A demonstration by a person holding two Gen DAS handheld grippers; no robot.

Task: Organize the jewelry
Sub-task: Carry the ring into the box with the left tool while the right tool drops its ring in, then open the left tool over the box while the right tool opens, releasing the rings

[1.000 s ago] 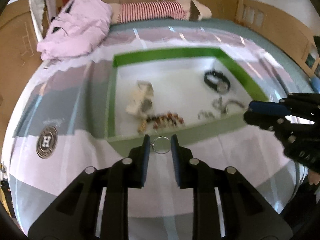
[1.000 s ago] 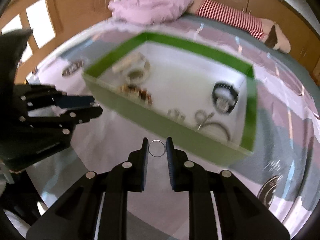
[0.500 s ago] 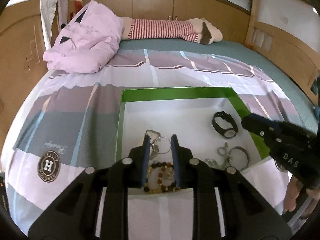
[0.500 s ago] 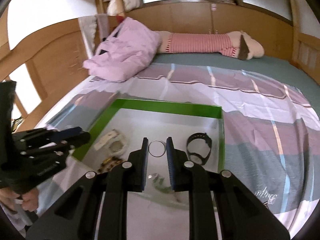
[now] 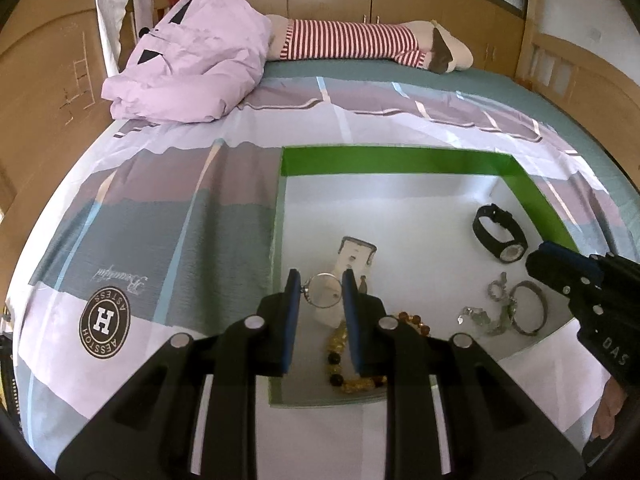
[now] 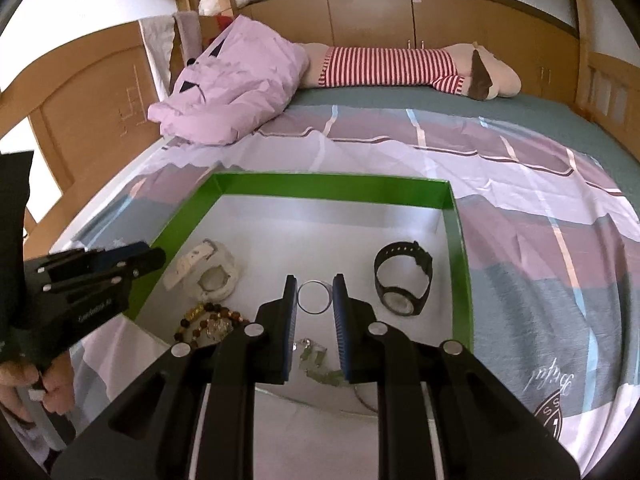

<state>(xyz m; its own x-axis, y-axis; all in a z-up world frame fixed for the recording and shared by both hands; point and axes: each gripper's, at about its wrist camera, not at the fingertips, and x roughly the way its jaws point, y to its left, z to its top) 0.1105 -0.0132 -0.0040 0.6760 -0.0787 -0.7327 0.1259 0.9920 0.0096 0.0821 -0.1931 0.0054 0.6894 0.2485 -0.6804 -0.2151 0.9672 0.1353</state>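
While both hover over the box (image 6: pixel 456 240), each tongs (image 5: pixel 318 294) (image 6: pixel 315 298) pinches a ring (image 5: pixel 323 296) (image 6: pixel 315 298).

The white watch (image 5: pixel 352 258) is partly hidden behind the left gripper (image 5: pixel 319 300) and the ring (image 5: pixel 322 296) it holds, so its face cannot be seen in the left wrist view. The bead bracelet (image 5: pixel 352 360) is partly covered by a finger of that gripper, and in the right wrist view the right gripper (image 6: pixel 315 300) hides most of the silver chain (image 6: pixel 316 360). The silver bits (image 5: pixel 502 312) by the bangle are too small and tangled to tell what they are.
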